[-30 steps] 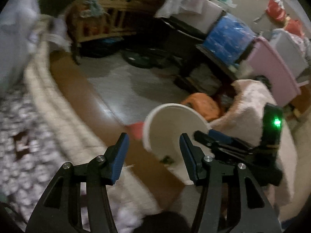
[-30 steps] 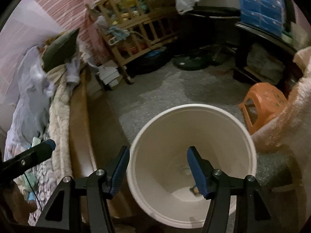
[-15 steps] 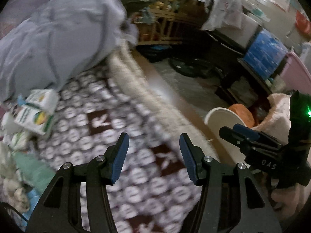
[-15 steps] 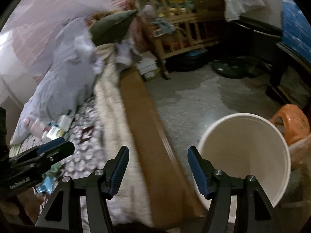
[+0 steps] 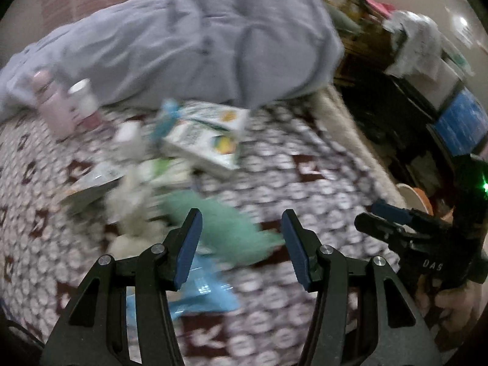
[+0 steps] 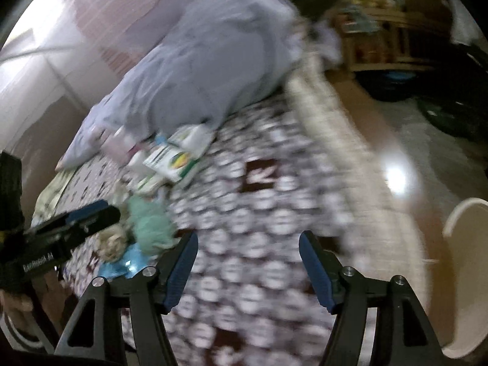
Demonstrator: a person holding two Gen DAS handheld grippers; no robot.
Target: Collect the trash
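A heap of trash lies on the patterned bedspread (image 5: 305, 164): white-and-green cartons (image 5: 210, 140) (image 6: 174, 158), a crumpled green wad (image 5: 222, 222) (image 6: 149, 222), a blue wrapper (image 5: 207, 289), white tissue (image 5: 131, 210) and a pink bottle (image 5: 58, 106). My left gripper (image 5: 241, 216) hangs open just above the green wad, nothing between its fingers. My right gripper (image 6: 248, 238) hovers over bare bedspread to the right of the heap; its jaws are opening and hold nothing. The white bucket (image 6: 466, 274) stands on the floor beside the bed. Each view is motion-blurred.
A bunched grey duvet (image 5: 183, 45) fills the far side of the bed. Past the bed's cream edge (image 6: 344, 158) runs a brown board, then grey floor. A wooden crib (image 6: 381, 42) and dark furniture with a blue box (image 5: 460, 128) stand beyond.
Both grippers swung away from the bucket on the floor and over to the bed, so the trash heap came into view. The right jaws spread a little wider.
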